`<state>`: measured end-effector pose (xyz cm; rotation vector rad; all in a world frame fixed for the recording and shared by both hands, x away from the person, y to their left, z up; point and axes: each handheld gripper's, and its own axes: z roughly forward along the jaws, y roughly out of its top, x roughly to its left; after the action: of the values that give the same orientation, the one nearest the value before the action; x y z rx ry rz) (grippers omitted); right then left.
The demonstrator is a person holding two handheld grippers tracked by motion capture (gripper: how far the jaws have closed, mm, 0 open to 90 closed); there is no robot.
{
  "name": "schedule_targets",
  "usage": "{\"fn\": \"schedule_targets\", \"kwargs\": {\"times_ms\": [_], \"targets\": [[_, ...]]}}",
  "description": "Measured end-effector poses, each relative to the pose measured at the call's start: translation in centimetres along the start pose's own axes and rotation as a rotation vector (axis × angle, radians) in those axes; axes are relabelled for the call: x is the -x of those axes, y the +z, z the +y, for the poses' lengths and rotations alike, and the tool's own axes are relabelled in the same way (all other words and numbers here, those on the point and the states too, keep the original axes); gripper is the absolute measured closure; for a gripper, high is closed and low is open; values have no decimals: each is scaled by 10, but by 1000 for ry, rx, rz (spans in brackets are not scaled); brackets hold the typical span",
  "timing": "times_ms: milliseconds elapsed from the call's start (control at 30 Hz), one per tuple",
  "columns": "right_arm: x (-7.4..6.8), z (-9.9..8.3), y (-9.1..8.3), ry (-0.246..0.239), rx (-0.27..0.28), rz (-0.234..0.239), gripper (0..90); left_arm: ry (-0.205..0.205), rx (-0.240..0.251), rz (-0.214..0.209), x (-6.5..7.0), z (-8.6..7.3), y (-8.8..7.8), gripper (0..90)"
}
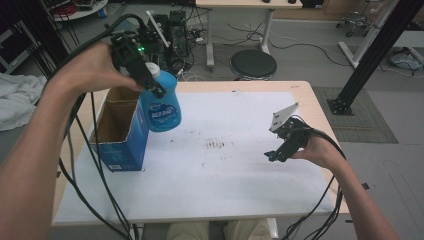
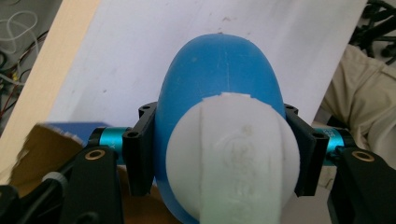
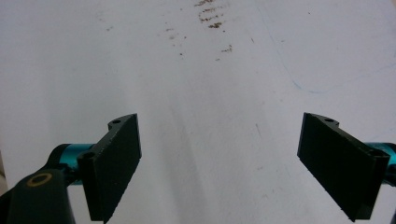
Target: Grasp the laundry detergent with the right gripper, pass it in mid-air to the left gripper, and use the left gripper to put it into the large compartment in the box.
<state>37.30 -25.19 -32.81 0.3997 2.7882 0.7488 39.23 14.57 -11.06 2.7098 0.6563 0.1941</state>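
Upper left: left gripper (image 1: 150, 80) clamps blue bottle (image 1: 161, 105) below its cap, hanging upright above open box (image 1: 120, 131); right gripper (image 1: 278, 152) wide, empty.

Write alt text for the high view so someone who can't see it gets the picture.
The left gripper holds a blue bottle with a white cap in the air, beside an open blue cardboard box. The right gripper, open, hovers over a white sheet on the table.

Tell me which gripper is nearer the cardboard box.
Left. The left gripper holds the blue bottle just above the box; the right gripper hangs open far across the white mat.
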Motion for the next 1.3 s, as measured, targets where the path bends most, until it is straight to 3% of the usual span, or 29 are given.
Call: {"fn": "schedule_targets", "kwargs": {"times_ms": [333, 567, 933, 1300], "targets": [[2, -18, -10, 14, -30, -31, 127, -115, -5, 40, -36, -44, -24, 381], [2, -25, -11, 29, -36, -39, 127, -192, -35, 75, -54, -60, -26, 381], [3, -27, -7, 28, -51, -38, 128, -230, -33, 79, -70, -81, -25, 381], [0, -25, -2, 24, -71, -35, 128, -224, -89, 54, -76, -102, 10, 381]]}}
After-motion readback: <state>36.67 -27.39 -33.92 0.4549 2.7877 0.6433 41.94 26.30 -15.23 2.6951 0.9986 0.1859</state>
